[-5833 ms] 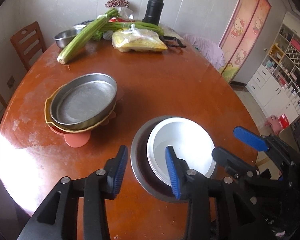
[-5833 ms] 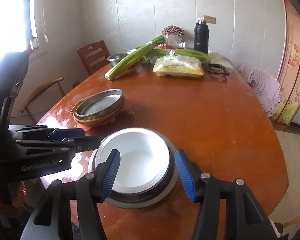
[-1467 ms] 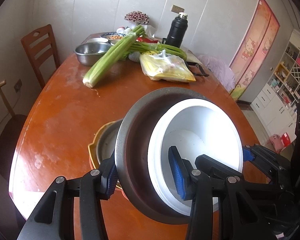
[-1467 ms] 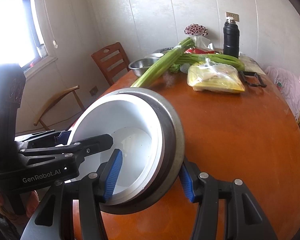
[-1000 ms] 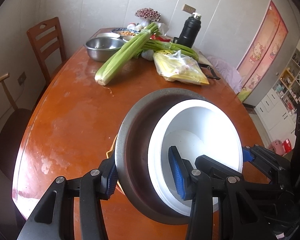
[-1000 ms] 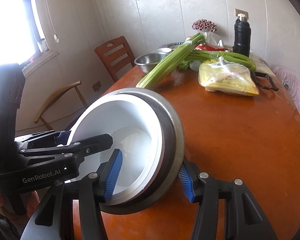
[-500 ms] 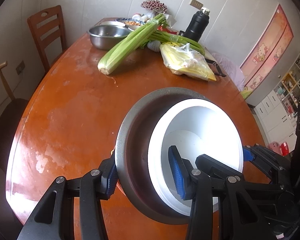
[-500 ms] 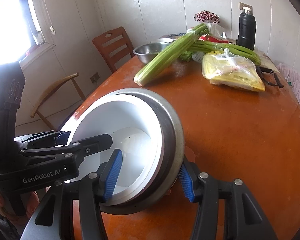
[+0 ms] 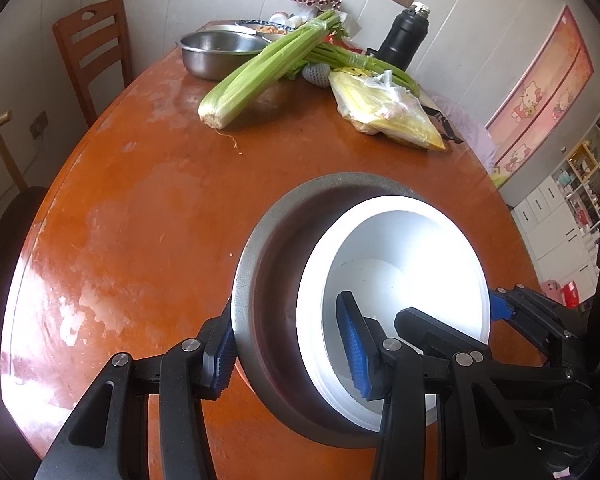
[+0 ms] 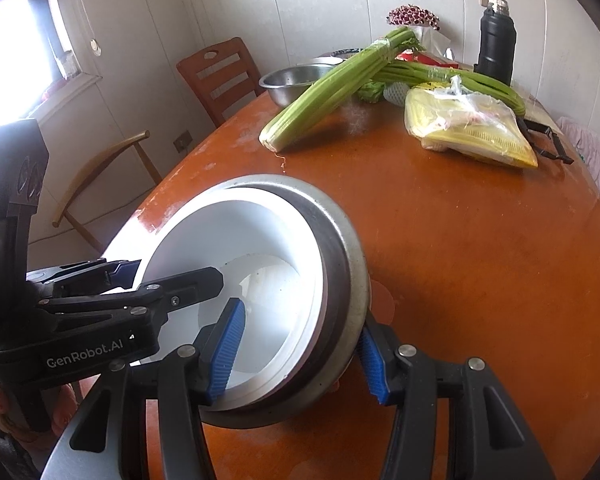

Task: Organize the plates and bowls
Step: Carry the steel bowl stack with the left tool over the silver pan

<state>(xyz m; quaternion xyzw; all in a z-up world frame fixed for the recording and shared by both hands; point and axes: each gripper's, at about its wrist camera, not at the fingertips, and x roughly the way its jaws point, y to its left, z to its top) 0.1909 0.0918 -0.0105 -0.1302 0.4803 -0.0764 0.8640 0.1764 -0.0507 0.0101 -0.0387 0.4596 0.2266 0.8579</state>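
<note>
I hold a stack of a grey metal dish (image 9: 268, 248) with a white bowl (image 9: 412, 248) nested inside it, lifted and tilted above the brown table (image 9: 140, 208). My left gripper (image 9: 288, 354) is shut on the stack's left rim: one finger outside the metal dish, one inside the white bowl. My right gripper (image 10: 300, 342) is shut on the opposite rim of the same metal dish (image 10: 340, 256) and white bowl (image 10: 228, 248). The other plate stack is hidden under it; only a pink edge (image 10: 382, 300) peeks out.
At the table's far end lie celery stalks (image 9: 268, 66), a steel bowl (image 9: 216, 52), a yellow bag (image 9: 384, 108) and a black flask (image 9: 404, 38). Wooden chairs (image 9: 94, 54) stand at the left. The table's left edge (image 9: 32, 240) is close.
Both grippers closed on the dish-and-bowl stack and lifted it off the table. They have carried it left, over the other plate stack, which is now hidden beneath it.
</note>
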